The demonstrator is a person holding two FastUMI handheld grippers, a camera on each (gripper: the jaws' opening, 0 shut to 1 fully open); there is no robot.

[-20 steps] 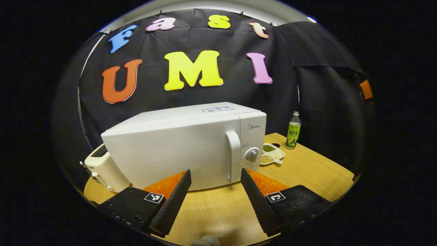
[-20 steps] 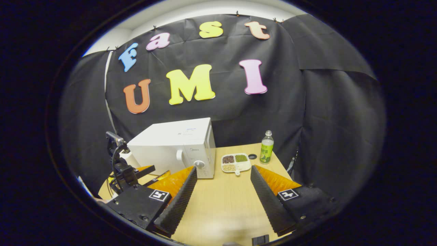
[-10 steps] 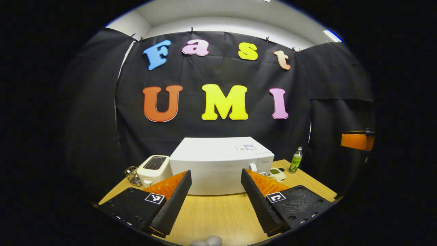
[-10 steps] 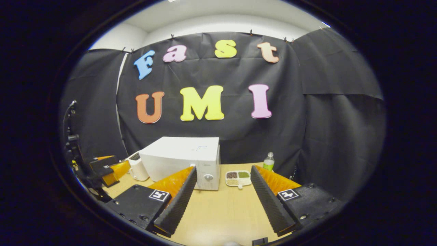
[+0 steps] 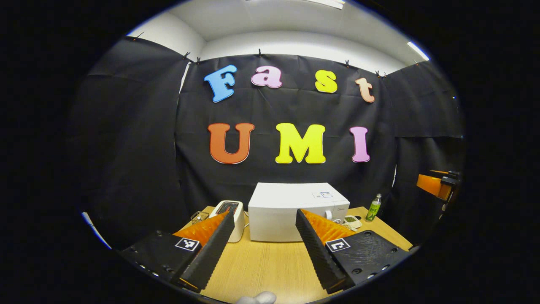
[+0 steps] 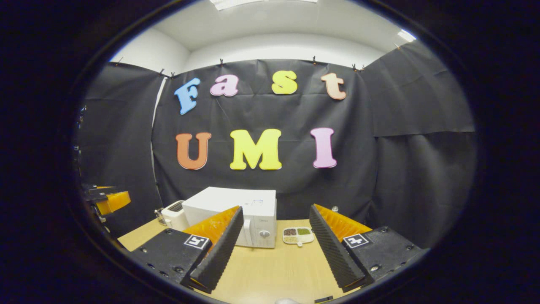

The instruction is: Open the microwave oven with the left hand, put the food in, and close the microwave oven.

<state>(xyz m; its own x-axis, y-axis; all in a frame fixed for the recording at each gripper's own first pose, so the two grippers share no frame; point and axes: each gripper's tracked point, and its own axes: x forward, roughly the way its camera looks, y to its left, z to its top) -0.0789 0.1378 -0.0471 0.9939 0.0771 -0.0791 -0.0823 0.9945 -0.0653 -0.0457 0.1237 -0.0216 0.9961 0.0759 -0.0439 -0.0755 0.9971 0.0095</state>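
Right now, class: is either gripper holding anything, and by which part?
Nothing is held. The left gripper and right gripper are both open over the table.

Little could be read. The white microwave oven (image 5: pixel 295 211) carried a small sticker on its top, its print too small to make out, and a faint brand mark above the dial on its front panel was likewise illegible in the right gripper view. The green bottle (image 5: pixel 373 208) bore a label whose writing could not be made out. Square black-and-white coded markers sat on the fingers (image 5: pixel 211 249) of each gripper, carrying patterns rather than words.
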